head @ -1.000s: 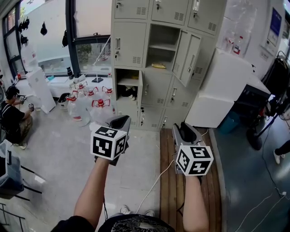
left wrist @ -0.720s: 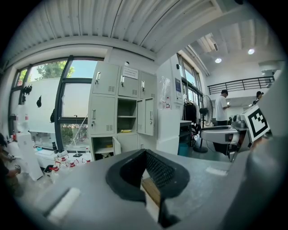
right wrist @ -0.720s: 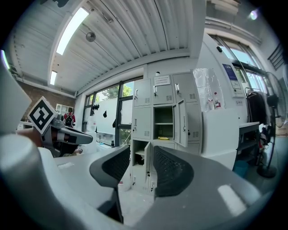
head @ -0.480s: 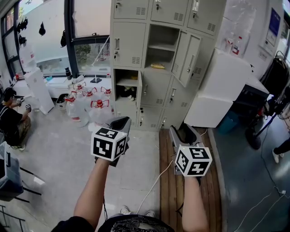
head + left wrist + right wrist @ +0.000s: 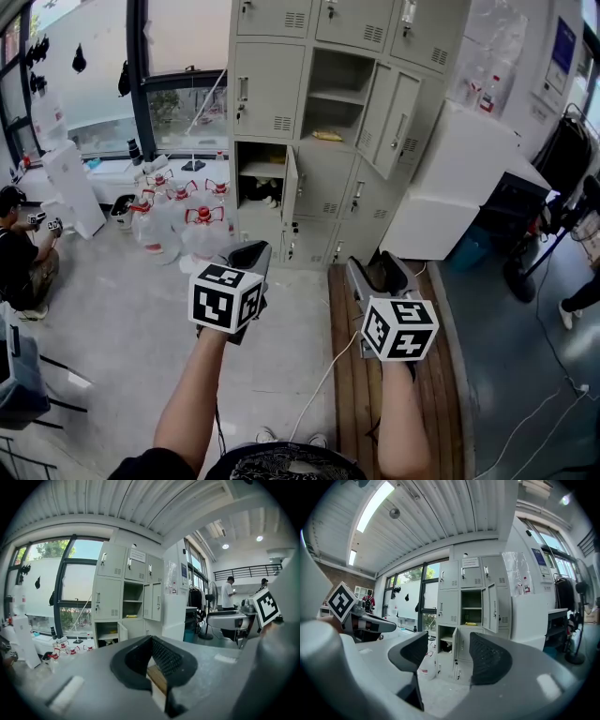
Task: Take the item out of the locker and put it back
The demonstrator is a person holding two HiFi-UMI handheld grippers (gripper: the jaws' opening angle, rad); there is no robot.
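the left tongs [image 5: 247,252] are pinched together on nothing; the right tongs [image 5: 379,273] gape wide and empty. both hang well short of the grey locker bank [image 5: 267,94]. a flat yellow item [image 5: 327,137] lies on the floor of the open upper compartment, far centre; something dark [image 5: 265,191] sits in the open lower-left one, and i cannot tell which is meant. likely risks: the ajar door [image 5: 394,120] right of the yellow item catching the right tongs, the low item slipping a pinch, and the floor cable [image 5: 322,377] or water jugs [image 5: 201,231] tripping the approach.
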